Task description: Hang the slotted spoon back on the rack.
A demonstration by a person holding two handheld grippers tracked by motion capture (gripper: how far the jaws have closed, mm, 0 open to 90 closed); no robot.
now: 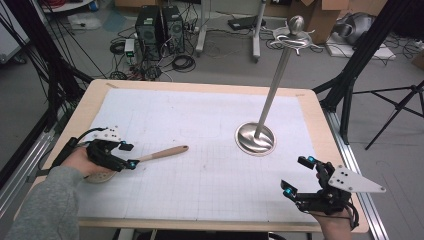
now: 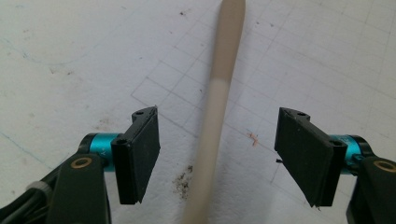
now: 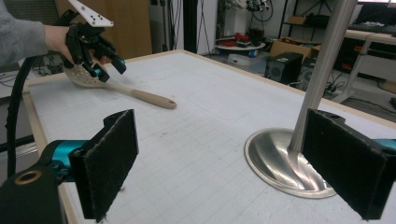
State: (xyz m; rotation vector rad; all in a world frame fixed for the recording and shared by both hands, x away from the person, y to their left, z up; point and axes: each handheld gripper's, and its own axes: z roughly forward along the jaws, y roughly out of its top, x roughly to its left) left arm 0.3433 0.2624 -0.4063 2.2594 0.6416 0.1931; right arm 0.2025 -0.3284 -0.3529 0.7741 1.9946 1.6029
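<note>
A slotted spoon with a pale wooden handle [image 1: 165, 152] lies on the gridded paper at the left, its perforated head [image 1: 100, 176] under the person's left hand. My left gripper [image 1: 130, 155] straddles the handle near the head. In the left gripper view the handle [image 2: 219, 93] runs up between the two pads with a gap on each side, so the gripper [image 2: 219, 154] is open. My right gripper [image 1: 297, 176] rests near the front right corner, jaws wide open [image 3: 224, 158] with nothing between them. The right gripper view also shows the left gripper [image 3: 109, 69] over the spoon [image 3: 144, 97].
A steel stand rises tilted from a round base [image 1: 255, 138] at centre right, topped by a knob [image 1: 296, 23]. White grid paper [image 1: 210, 175] covers a wooden table with a bare rim [image 1: 90, 100]. Computer towers [image 1: 160, 25], cables and tripod legs stand on the floor beyond.
</note>
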